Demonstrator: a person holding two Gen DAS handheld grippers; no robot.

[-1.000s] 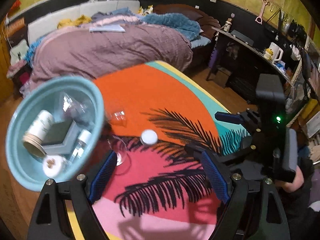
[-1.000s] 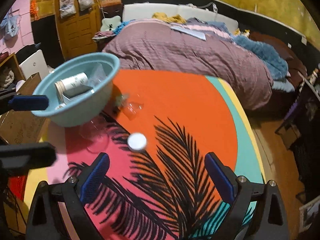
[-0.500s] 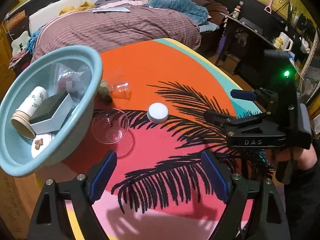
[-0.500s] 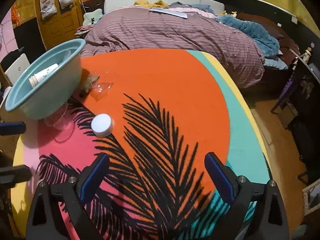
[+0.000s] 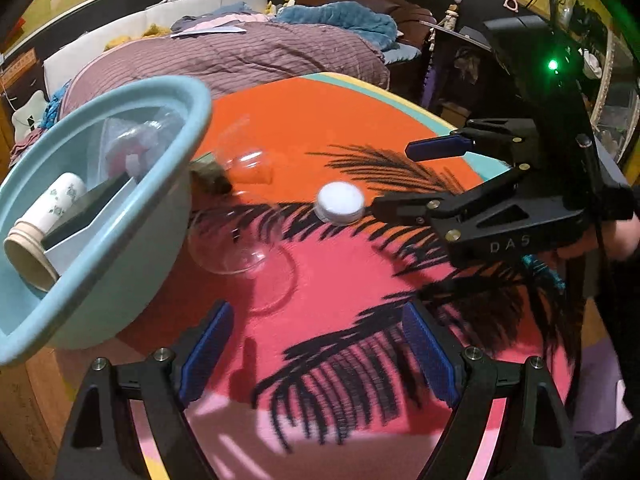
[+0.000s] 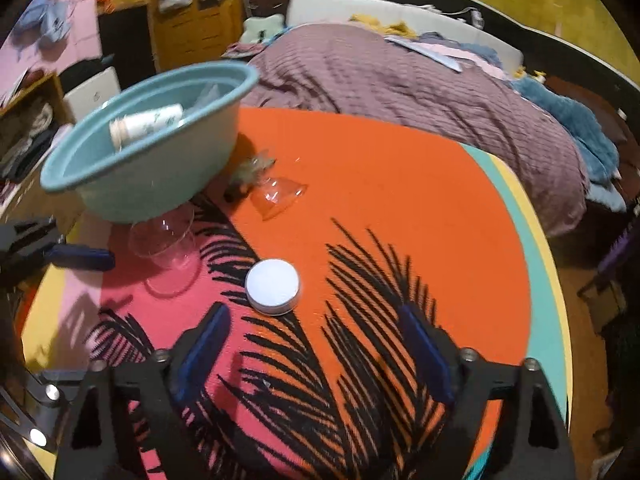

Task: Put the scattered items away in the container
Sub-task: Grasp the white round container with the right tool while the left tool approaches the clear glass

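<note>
Two tongs (image 5: 316, 356) (image 6: 316, 344) released, right pair just narrowing, white round lid (image 6: 273, 287) mid-frame, teal basin (image 6: 160, 176) upper left, clear cups (image 6: 164, 240) between.

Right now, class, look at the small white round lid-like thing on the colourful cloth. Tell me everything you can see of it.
The white round thing is a low, flat disc, like a jar lid or shallow tub, with a smooth matt top and a short greyish side wall; it looks plastic. It lies flat on the printed cloth, across the palm-leaf pattern where orange meets pink. Nothing touches it. A clear glass lies apart, nearer the teal basin. The right hand-held gripper is near it, jaws apart and empty.
</note>
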